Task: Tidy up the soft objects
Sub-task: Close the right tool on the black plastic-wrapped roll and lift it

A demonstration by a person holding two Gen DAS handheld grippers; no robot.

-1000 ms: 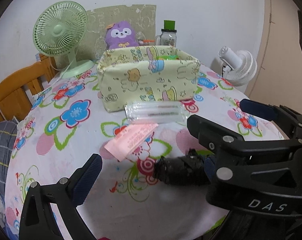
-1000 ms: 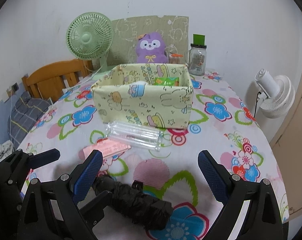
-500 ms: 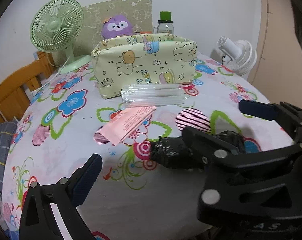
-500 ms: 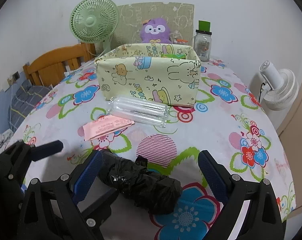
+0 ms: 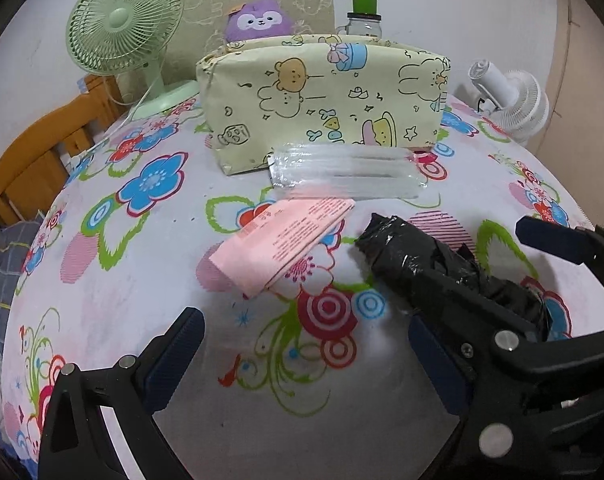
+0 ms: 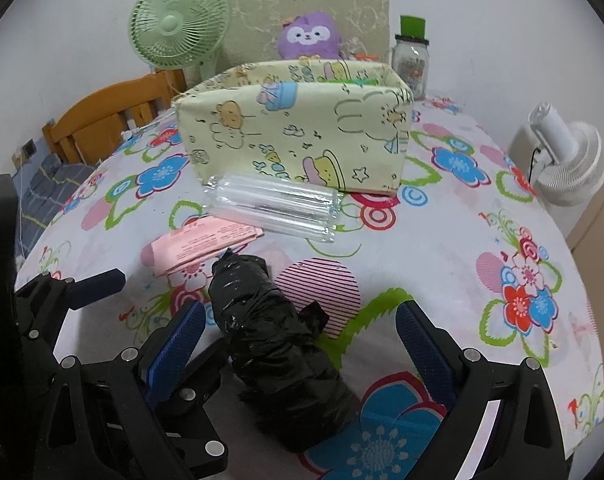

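Observation:
A black plastic roll (image 6: 278, 344) lies on the flowered tablecloth near the front edge; it also shows in the left wrist view (image 5: 430, 264). My right gripper (image 6: 298, 344) is open, with the roll between its blue pads. My left gripper (image 5: 302, 356) is open and empty, just left of the roll. A pink packet (image 5: 286, 240) and a clear plastic pack (image 5: 342, 172) lie in front of the yellow fabric box (image 5: 322, 100); they also show in the right wrist view: packet (image 6: 202, 244), pack (image 6: 274, 208), box (image 6: 298, 136).
Behind the box stand a green fan (image 6: 178, 28), a purple plush toy (image 6: 310, 38) and a glass jar (image 6: 410, 60). A white fan (image 6: 566, 164) stands off the table's right side. A wooden chair (image 6: 102, 120) is at the left.
Both grippers have dropped lower and moved forward toward the table. The black roll now sits further in between the right gripper's open fingers. The objects on the table have not moved.

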